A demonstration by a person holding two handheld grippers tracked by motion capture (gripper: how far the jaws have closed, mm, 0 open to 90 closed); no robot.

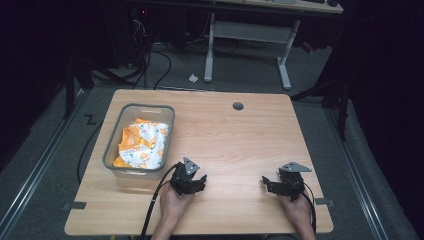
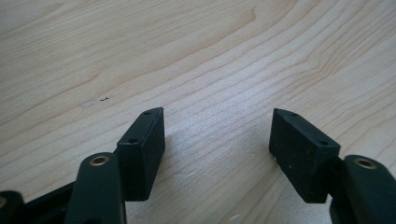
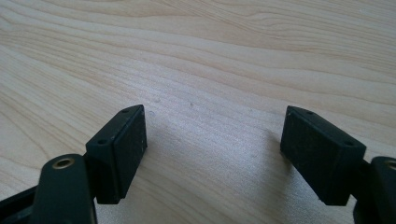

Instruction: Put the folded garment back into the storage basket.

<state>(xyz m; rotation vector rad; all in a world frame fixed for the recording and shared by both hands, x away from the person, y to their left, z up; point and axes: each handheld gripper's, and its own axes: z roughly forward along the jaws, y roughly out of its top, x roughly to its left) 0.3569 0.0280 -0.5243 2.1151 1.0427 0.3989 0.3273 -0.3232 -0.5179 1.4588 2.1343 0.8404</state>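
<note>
The cloth (image 1: 142, 142) — orange and white with a small print — lies bunched inside the bin (image 1: 112, 146), a clear tub with a grey rim at the left side of the table (image 1: 240, 135). It sits well down within the walls, nothing hanging over the rim as far as the high view shows. The bin stands upright, its near end just beside the left gripper (image 1: 196, 184).

That gripper rests low over the bare wood, just right of the bin's near corner, its jaws apart with nothing between them; the left gripper view shows its pads (image 2: 142, 151) spread over plain wood grain. The right gripper (image 1: 270, 184) sits well apart from the bin, toward the table's right near edge, and its jaws also stand apart, empty — the right gripper view shows its pads (image 3: 121, 149) over bare wood.

Judged from this, either the cloth is already put away and the work is done, or it is about to be taken out and nothing has begun; the pictures do not settle which. Both hands look parked rather than reaching. If the cloth is to come out, all of it is left: reach into the bin, grip, lift.
</note>
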